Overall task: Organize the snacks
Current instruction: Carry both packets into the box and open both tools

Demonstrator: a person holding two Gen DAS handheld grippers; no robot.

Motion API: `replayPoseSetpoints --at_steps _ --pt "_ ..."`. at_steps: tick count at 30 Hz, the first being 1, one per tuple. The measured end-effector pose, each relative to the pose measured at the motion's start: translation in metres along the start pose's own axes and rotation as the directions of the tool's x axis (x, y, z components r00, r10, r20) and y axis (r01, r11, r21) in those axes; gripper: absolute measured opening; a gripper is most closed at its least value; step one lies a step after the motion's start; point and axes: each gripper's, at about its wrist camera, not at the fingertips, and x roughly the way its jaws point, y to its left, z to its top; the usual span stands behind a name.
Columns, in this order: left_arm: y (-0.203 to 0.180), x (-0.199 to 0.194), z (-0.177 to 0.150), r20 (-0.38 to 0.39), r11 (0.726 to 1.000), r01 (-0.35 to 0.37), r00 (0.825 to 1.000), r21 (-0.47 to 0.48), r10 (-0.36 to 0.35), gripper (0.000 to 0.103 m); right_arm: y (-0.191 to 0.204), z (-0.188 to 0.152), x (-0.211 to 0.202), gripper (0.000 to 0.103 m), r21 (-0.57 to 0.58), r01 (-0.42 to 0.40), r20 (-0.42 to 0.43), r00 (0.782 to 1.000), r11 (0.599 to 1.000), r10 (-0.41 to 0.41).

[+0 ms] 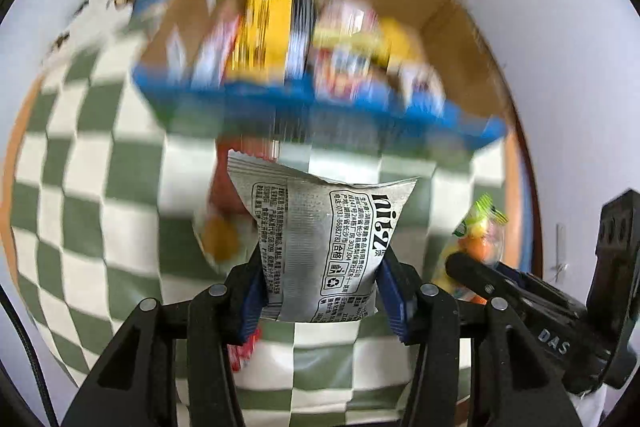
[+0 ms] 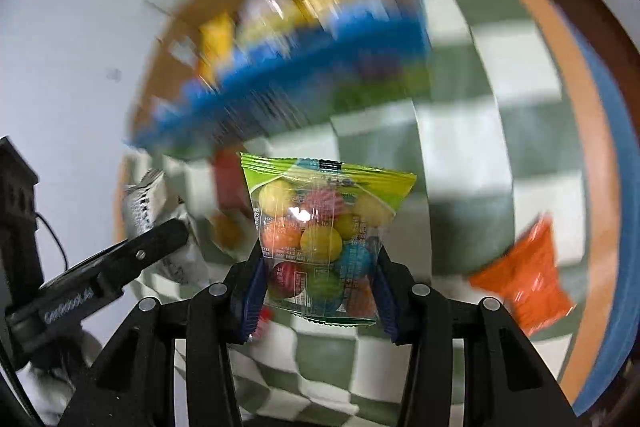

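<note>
The box (image 1: 452,39) seems mostly filled already; in front of it, the left gripper (image 1: 320,291) clamps a silver packet (image 1: 328,243), the right gripper (image 2: 320,287) clamps a candy bag (image 2: 320,227), and an orange packet (image 2: 528,279) waits.

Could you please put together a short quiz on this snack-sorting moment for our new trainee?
1. True or false: the left gripper holds a silver packet.
2. What is the right gripper holding? A) an orange packet B) a clear bag of coloured balls C) nothing
3. Fill in: the cardboard box ahead of both grippers, with a blue front edge, stands on a green and white ______ cloth.

Key: 1 true; 2 B, the bag of coloured balls; 3 checked.
</note>
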Motion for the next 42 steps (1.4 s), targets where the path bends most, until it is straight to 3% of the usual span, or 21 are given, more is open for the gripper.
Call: replayPoseSetpoints --at_steps 3,5,8,11,14,19,20,22,23,27,35,42 --pt "-0.003 -0.025 0.046 0.030 1.000 -0.012 0.999 0.010 0.011 0.048 0.019 0.042 -0.029 0.050 -0.040 -0.014 0.068 0.998 0.999 0.017" --pt "-0.009 -0.015 0.078 0.041 0.999 -0.039 0.998 0.026 0.038 0.048 0.035 0.073 -0.035 0.050 -0.074 0.022 0.111 0.994 0.997 -0.014" --pt "-0.014 0.003 0.121 0.046 0.995 -0.093 0.995 0.042 0.091 0.048 0.067 0.130 -0.004 0.050 -0.095 0.085 0.135 0.988 0.992 -0.072" --pt "-0.004 0.037 0.152 0.010 0.991 -0.127 0.992 0.037 0.127 0.048 0.072 0.183 0.020 0.050 -0.098 0.145 0.121 0.984 0.985 -0.133" --pt "0.012 0.075 0.177 -0.065 0.985 -0.170 0.983 0.023 0.171 0.048 0.070 0.222 0.045 0.050 -0.094 0.197 0.087 0.978 0.976 -0.189" --pt "0.033 0.119 0.181 -0.141 0.978 -0.209 0.968 0.010 0.208 0.048 0.069 0.262 0.082 0.050 -0.094 0.252 0.047 0.967 0.963 -0.249" --pt "0.036 0.125 0.182 -0.152 0.977 -0.213 0.965 0.013 0.213 0.048 0.069 0.270 0.092 0.052 -0.099 0.269 0.035 0.963 0.958 -0.267" --pt "0.040 0.130 0.185 -0.171 0.978 -0.210 0.963 -0.001 0.207 0.049 0.067 0.281 0.108 0.080 -0.108 0.292 0.003 0.956 0.950 -0.294" --pt "0.045 0.133 0.186 -0.181 0.980 -0.197 0.965 -0.018 0.191 0.049 0.066 0.283 0.113 0.093 -0.104 0.303 0.003 0.952 0.947 -0.305" --pt "0.050 0.132 0.191 -0.147 0.987 -0.158 0.978 -0.043 0.150 0.064 0.062 0.285 0.119 0.093 -0.100 0.306 0.003 0.952 0.947 -0.307" --pt "0.042 0.108 0.193 -0.062 0.981 -0.190 0.980 -0.030 0.188 0.069 0.069 0.257 0.103 0.093 -0.121 0.313 0.033 0.950 0.942 -0.311" --pt "0.029 0.079 0.171 0.047 0.977 -0.212 0.976 -0.016 0.212 0.070 0.074 0.216 0.090 0.093 -0.142 0.319 0.078 0.947 0.937 -0.311"
